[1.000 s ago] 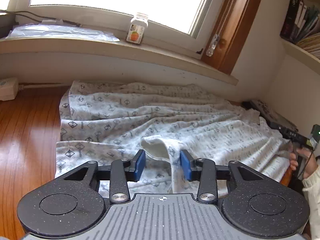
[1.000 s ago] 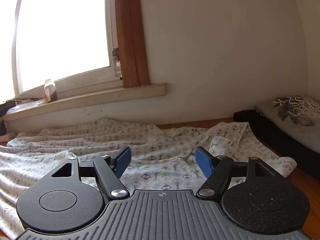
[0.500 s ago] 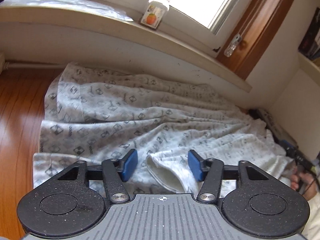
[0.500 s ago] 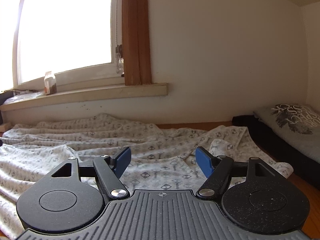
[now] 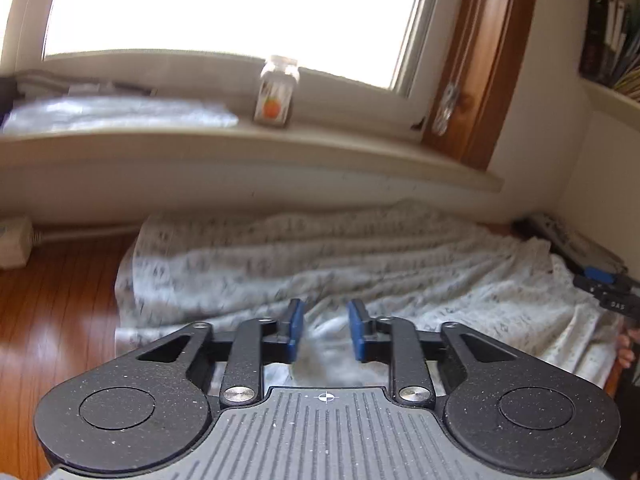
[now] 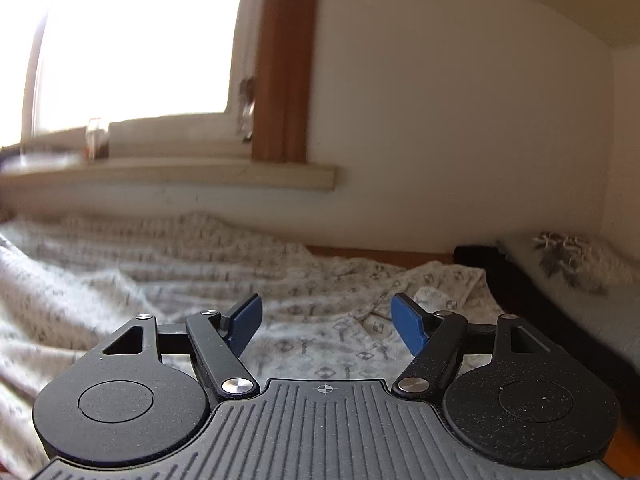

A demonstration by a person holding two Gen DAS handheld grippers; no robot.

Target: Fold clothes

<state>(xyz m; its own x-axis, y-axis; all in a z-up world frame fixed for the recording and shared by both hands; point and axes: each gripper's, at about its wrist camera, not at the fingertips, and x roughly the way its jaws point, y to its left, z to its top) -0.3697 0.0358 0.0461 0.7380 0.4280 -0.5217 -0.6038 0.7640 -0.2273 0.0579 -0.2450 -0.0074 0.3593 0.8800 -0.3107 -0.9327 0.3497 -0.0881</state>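
A white garment (image 5: 400,264) with a small dark print lies spread and wrinkled on the wooden floor under the window. In the left wrist view my left gripper (image 5: 326,332) is low over its near edge. The blue pads stand narrowly apart on either side of a raised fold (image 5: 324,344), with a gap still showing. The right wrist view has the same garment (image 6: 320,320) under my right gripper (image 6: 326,324), whose pads are wide apart with nothing between them. That gripper also shows at the garment's right edge (image 5: 604,284), held by a hand (image 5: 626,350).
A windowsill (image 5: 280,144) runs along the back with a small bottle (image 5: 278,92) and a plastic sheet (image 5: 120,114). A white plug block (image 5: 14,246) sits on the floor (image 5: 52,320) at left. A dark mat with a grey printed cloth (image 6: 568,264) lies at right. Bookshelves (image 5: 612,28) hang upper right.
My left gripper's pads have drawn much closer together around the fold, and its view has tipped up toward the window. The right gripper stays wide open and has drifted a little.
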